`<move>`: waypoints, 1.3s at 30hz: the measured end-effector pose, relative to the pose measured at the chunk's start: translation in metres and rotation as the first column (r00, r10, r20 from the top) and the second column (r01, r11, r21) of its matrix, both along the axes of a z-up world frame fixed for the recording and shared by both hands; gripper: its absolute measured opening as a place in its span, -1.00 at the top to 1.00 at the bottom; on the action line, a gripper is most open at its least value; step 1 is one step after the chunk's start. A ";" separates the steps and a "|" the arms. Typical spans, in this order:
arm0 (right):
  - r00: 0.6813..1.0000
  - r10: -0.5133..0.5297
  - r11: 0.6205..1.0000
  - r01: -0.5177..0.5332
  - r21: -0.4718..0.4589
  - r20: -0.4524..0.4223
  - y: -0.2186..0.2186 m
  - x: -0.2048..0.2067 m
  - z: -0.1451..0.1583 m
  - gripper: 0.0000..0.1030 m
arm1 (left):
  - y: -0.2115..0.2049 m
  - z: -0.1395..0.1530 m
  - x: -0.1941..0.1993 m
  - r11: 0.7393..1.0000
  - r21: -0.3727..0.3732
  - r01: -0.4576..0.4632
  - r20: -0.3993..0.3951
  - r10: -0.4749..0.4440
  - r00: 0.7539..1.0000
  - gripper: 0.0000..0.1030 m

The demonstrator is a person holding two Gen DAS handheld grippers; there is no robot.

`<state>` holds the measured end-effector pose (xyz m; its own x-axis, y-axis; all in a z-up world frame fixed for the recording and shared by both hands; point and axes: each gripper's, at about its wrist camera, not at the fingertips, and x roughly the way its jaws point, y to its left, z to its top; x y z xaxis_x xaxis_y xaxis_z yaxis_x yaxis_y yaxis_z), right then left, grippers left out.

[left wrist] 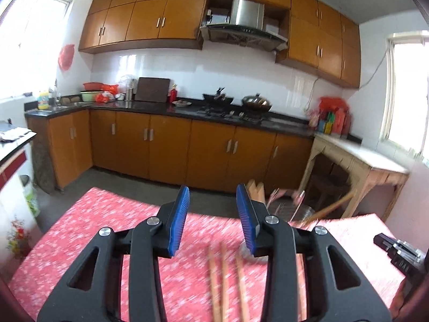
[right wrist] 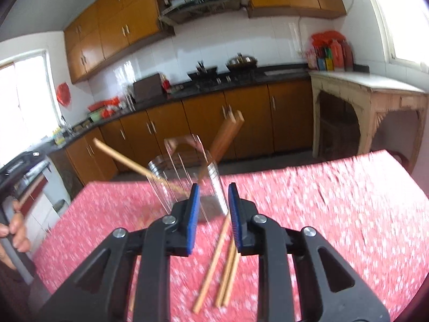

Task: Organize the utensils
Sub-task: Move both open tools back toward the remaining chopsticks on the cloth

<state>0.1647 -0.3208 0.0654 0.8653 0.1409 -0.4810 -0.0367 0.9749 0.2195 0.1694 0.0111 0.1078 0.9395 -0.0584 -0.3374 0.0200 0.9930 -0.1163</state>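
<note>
Two hand-held grippers are seen above a table (right wrist: 335,201) covered in a red patterned cloth, in a kitchen lined with orange-brown cabinets (left wrist: 166,134). The left gripper (left wrist: 212,220) is held with its blue-padded jaws spread apart and nothing between them. The right gripper (right wrist: 213,214) is likewise held with jaws parted and empty, just in front of a clear glass jar (right wrist: 185,185) standing on the cloth. Several wooden chopsticks (right wrist: 226,134) are propped in the jar, leaning outward over its rim; a few clear utensils appear to be held in it too, though motion blur makes them hard to identify. Three loose chopsticks (right wrist: 214,263) are left lying on the cloth beneath the right gripper, close together. A gas stove with two woks (left wrist: 236,102) is visible on the dark counter behind.
</note>
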 end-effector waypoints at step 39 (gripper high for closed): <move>0.926 -0.085 0.995 0.060 -0.080 -0.368 0.005 0.038 -0.156 0.85 | -0.025 -0.187 0.021 0.987 0.010 0.159 -0.475 -0.135 0.870 0.42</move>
